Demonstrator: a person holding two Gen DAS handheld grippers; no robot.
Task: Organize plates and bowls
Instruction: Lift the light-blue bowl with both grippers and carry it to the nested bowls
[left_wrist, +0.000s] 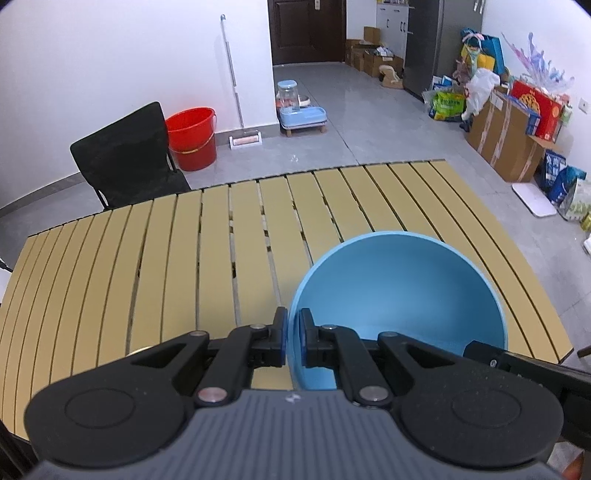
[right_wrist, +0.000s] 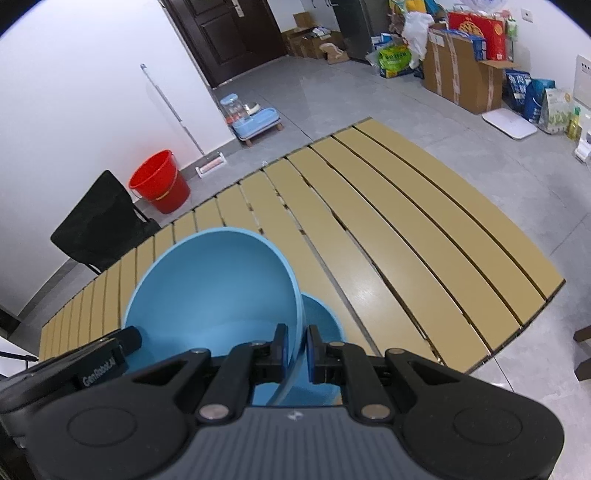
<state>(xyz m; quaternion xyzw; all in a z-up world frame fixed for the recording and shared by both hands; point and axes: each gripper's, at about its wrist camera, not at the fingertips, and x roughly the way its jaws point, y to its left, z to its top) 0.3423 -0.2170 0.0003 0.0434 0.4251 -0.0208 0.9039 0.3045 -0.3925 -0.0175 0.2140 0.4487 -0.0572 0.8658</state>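
Above a slatted table (left_wrist: 155, 258) in a cluttered room, both grippers carry one blue bowl (left_wrist: 399, 295) between them: the left gripper (left_wrist: 293, 338) is clenched on the rim at one side, the right gripper (right_wrist: 296, 349) on the rim opposite, each with one pad inside the wall and one outside. The bowl hangs over the near part of the table, tilted so its hollow faces away from the person. In the right wrist view a second bowl (right_wrist: 321, 321), the same blue, shows just beneath and to the right of the first; whether the two touch cannot be told. The job looks midway: the carried bowl seems headed into or onto the lower one, and it is not yet set down. No plates are in view in either picture, so whatever stacking of plates the task calls for cannot be judged here. The bowl is plain, smooth and matte, deep with a thin rim, empty and clean, without pattern; it looks like light plastic.
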